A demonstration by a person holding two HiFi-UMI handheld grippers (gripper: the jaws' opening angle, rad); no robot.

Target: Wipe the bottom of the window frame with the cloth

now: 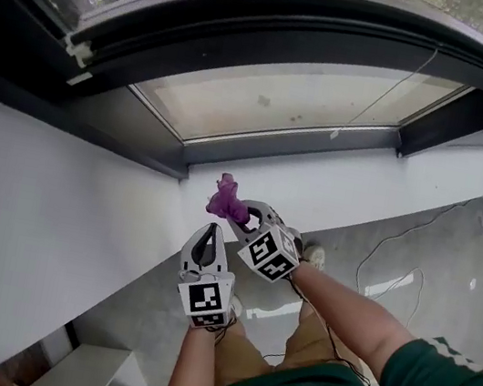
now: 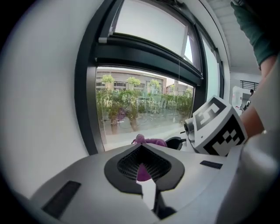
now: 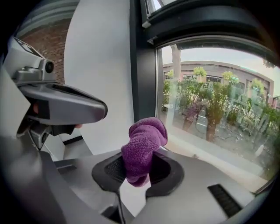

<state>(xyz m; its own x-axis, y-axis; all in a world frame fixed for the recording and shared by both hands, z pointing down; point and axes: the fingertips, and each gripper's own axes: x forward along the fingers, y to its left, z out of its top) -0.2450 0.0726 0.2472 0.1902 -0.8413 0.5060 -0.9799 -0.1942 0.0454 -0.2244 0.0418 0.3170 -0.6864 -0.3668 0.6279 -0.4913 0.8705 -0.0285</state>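
The right tool [image 3: 136,176] has its two jaws closed on a purple cloth [image 3: 143,146], pinched in the dark hollow where the grey jaw shells meet. The cloth's bunched, fuzzy end stands up out of the jaws and curls over to the tool's right. At the tool's left, near but apart from it, the grey body of the left tool [image 3: 61,107] juts in, a small round lens on top. Ahead of the tool rises a white wall [image 3: 103,61]. Just right of that stands the dark upright of the window frame [image 3: 143,74], then glass [image 3: 218,105] showing trees and a building, with a pale ledge [image 3: 205,151] along its foot.
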